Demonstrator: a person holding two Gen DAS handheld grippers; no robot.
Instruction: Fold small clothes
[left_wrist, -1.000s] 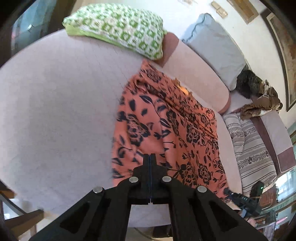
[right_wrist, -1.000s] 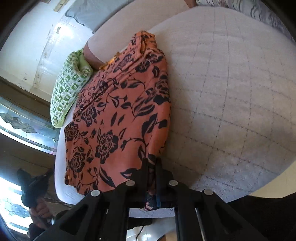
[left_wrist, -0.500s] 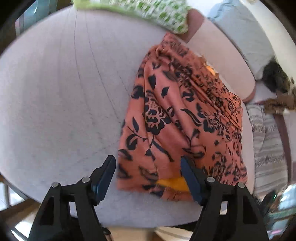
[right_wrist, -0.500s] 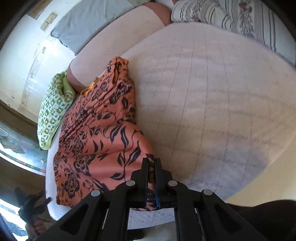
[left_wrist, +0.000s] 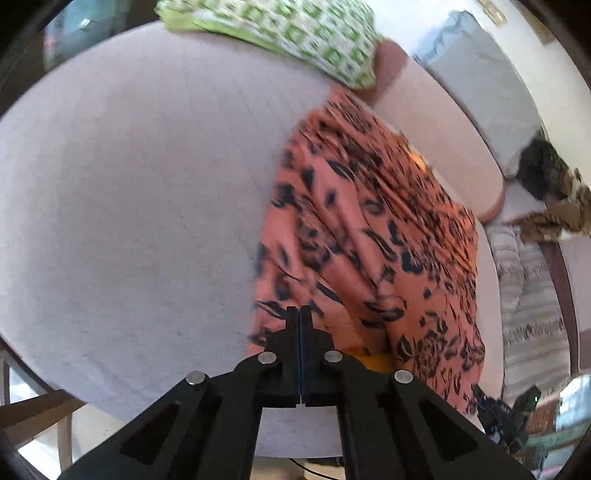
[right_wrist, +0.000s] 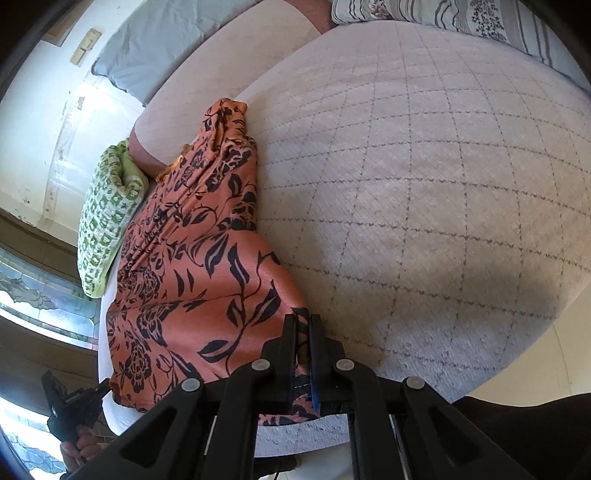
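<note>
An orange garment with a black flower print lies lengthwise on a pale quilted sofa seat. My left gripper is shut at the garment's near left corner; whether cloth is pinched between the pads cannot be told. In the right wrist view the same garment runs from the near edge toward the backrest. My right gripper is shut on the garment's near right corner, with cloth showing between the fingers. The other gripper shows at the lower left.
A green and white patterned cushion lies at the far end of the seat. A grey pillow leans on the pink backrest. A striped pillow and brown clothes lie to the right. The seat's front edge is just under both grippers.
The left gripper opened half a second ago over the garment's near left corner and has shut again there. The right gripper stayed shut on its corner and drew back a little.
</note>
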